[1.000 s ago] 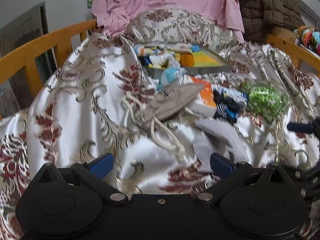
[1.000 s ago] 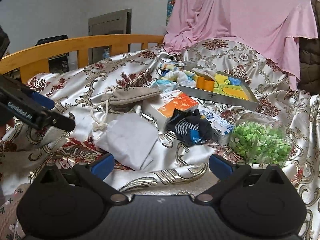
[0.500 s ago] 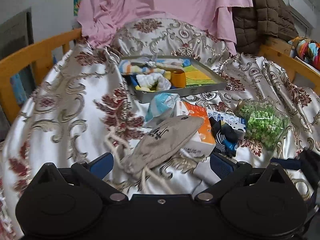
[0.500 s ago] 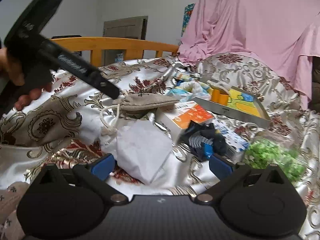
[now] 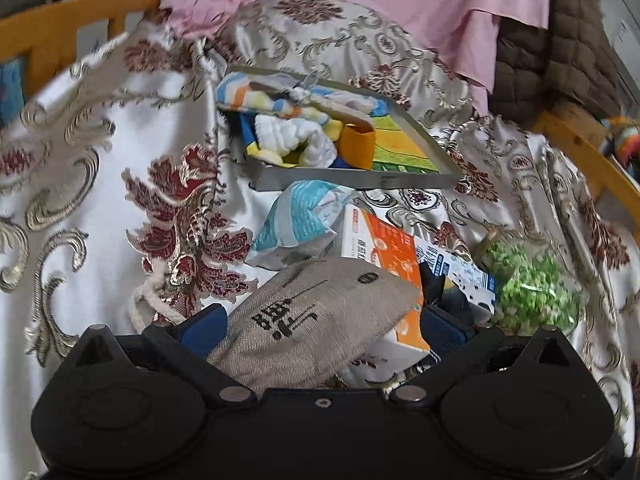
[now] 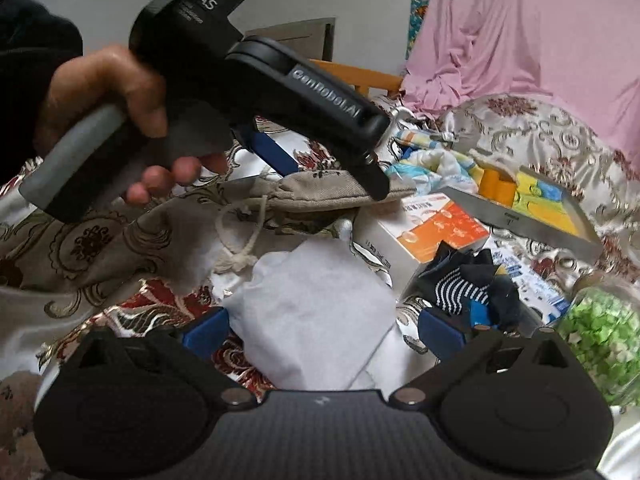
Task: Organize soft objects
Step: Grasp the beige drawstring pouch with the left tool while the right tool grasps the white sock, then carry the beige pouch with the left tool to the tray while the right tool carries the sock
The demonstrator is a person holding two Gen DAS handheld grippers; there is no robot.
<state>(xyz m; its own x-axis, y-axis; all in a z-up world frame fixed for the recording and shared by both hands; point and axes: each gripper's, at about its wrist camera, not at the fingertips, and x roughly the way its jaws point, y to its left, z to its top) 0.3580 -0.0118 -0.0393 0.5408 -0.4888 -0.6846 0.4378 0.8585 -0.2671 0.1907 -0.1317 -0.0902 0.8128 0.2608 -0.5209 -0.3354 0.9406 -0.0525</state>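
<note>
A beige drawstring pouch (image 5: 316,320) with black print lies between the open fingers of my left gripper (image 5: 320,326); the pads stand either side of it, not pressing. In the right wrist view the left gripper (image 6: 332,172) reaches over the same pouch (image 6: 320,196). My right gripper (image 6: 324,330) is open over a pale grey cloth (image 6: 316,316). A dark striped sock (image 6: 468,284) lies to its right. A grey tray (image 5: 424,136) at the back holds rolled towels (image 5: 292,136) and an orange box.
An orange and white carton (image 5: 384,248), a blue and white packet (image 5: 300,220) and a clear bag of green pieces (image 5: 532,284) lie on the patterned satin cover. Wooden rails (image 5: 580,148) edge the bed. A pink sheet (image 5: 400,4) hangs behind.
My left gripper has moved forward and down, so the pouch now sits between its fingers. My right gripper has moved closer to the grey cloth.
</note>
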